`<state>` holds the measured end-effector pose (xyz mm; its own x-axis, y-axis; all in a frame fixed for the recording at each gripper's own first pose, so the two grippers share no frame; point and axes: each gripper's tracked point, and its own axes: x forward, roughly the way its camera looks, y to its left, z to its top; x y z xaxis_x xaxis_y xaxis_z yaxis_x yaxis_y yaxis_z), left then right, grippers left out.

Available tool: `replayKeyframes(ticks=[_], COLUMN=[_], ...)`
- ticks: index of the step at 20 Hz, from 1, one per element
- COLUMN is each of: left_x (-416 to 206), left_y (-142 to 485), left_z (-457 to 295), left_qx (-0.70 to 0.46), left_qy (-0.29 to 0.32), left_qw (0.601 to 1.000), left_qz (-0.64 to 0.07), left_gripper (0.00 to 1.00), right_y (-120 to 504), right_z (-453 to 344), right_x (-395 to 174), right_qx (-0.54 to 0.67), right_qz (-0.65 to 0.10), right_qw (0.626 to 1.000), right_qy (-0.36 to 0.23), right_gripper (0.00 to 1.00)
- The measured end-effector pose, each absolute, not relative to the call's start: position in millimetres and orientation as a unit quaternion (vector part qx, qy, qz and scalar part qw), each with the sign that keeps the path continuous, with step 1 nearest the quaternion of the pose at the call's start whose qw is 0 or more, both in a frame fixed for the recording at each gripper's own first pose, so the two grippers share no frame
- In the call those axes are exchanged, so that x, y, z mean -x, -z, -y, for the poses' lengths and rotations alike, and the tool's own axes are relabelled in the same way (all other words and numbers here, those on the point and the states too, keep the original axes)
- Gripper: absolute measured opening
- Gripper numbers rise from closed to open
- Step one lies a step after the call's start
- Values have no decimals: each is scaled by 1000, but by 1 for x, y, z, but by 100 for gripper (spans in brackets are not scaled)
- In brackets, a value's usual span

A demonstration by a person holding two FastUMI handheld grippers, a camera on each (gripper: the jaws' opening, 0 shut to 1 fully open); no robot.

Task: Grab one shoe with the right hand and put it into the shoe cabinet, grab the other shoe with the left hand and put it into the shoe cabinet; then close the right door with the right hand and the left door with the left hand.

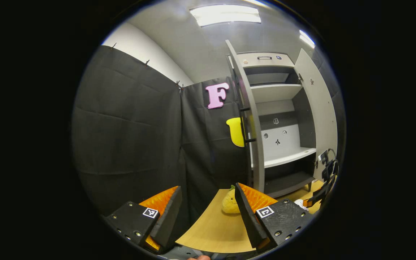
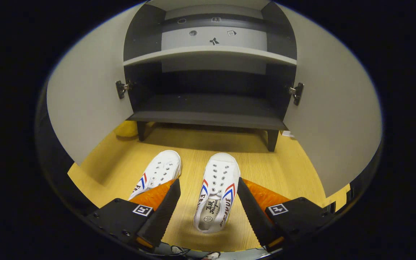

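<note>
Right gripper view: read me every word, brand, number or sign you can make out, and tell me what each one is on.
"YUE": end of the dark lettering on the nearer shoe; the letters before it are too curved to read.
Insole print in that shoe: too small to read.
Other shoe: side lettering mostly hidden, unreadable.
Stickers on the shoe cabinet back panel: too small.
Square markers: coded patterns, no words.

Wooden floor [image 2: 294, 169] carrying two white shoes, left one [image 2: 159, 171] and right one [image 2: 217, 189], side by side, toes toward shoe cabinet [image 2: 208, 117] standing on legs. Yellow plush toy [image 1: 229, 202] beside cabinet.
</note>
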<state>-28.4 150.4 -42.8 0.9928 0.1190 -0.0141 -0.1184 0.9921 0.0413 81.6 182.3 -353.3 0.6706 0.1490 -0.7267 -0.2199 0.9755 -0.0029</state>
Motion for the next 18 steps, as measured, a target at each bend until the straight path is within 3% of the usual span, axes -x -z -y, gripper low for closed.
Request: replayKeyframes(ticks=[5,8,10,11,12,14,15,16,17,18], left_x=[30,34,38,38,37,35,34,32,29,26], left_y=[59,65,69,71,73,78,79,78,75,73], left_z=[-165,-166,-162,-158,-155,-146,-141,-134,-129,-123], left_qx=[-22,-21,-16,-14,-13,-9,-8,-10,-13,-15], left_qy=[-57,-49,-37,-32,-27,-17,-13,-10,-8,-5], left_qw=[998,998,999,999,999,999,999,999,999,999], left_qz=[-24,-31,-32,-33,-34,-41,-43,-43,-39,-37], left_gripper=[79,79,80,80,80,79,79,79,79,80], right_y=[395,418,431,433,435,440,441,441,441,444], right_z=[-201,-205,-200,-197,-196,-198,-192,-187,-188,-189], right_x=[-94,-97,-97,-98,-99,-98,-99,-103,-101,-103], right_qx=[64,72,84,91,94,104,122,133,135,136], right_qz=[-435,-469,-485,-485,-485,-488,-487,-489,-490,-491], right_qw=[892,875,867,867,866,863,861,860,858,857], right_qy=[-107,-96,-80,-73,-72,-82,-73,-66,-67,-78], right_gripper=[100,91,91,87,73,58,60,53,36,33])
